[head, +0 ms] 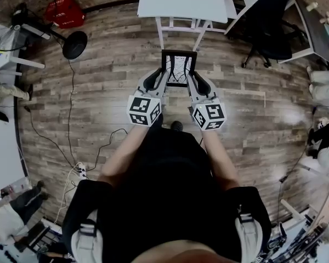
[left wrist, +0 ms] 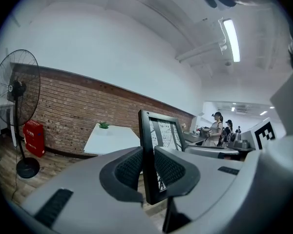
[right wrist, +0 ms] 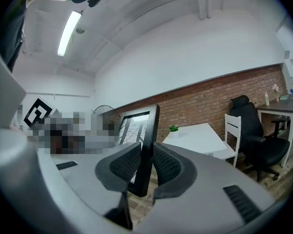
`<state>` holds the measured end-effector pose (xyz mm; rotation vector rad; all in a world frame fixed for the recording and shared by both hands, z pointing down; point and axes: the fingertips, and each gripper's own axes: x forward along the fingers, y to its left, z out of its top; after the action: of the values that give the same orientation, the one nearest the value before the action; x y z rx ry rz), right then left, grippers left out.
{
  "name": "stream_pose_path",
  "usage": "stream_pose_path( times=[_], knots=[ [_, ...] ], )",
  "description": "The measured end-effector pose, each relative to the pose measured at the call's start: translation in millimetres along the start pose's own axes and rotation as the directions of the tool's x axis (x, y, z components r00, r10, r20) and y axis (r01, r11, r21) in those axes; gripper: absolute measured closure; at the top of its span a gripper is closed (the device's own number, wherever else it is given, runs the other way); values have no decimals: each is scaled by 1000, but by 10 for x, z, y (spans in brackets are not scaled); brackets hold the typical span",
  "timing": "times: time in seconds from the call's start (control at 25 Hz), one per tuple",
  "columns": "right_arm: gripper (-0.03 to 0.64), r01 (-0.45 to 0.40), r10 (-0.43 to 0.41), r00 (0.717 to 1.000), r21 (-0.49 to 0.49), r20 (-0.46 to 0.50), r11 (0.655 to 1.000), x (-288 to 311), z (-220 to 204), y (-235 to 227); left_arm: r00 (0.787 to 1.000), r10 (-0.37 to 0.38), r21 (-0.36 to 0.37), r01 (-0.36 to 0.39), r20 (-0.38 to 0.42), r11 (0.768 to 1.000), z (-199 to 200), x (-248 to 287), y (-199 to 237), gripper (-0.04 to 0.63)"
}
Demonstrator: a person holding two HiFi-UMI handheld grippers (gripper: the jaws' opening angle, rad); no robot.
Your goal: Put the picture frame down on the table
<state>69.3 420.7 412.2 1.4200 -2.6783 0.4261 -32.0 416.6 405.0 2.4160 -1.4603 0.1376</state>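
Black picture frame (head: 178, 70) shows line art; crate (left wrist: 33, 138) lettering is unreadable.

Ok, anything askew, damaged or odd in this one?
Nothing stands out. The picture frame is upright and level, the left gripper and right gripper clamped on its side edges, above the floor short of the white table. No damage shows.

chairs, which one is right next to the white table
The white wooden chair, standing against the white table. The black office chair is beyond it, over by the grey desk.
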Motion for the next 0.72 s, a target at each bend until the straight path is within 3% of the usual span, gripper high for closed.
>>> stream_pose_path(
  times=[0.72],
  knots=[
    [540,44,-44,999,32,-15,999,1113,156,-176,999,-43,-15,43,-20,999,268,708,908,512]
  ],
)
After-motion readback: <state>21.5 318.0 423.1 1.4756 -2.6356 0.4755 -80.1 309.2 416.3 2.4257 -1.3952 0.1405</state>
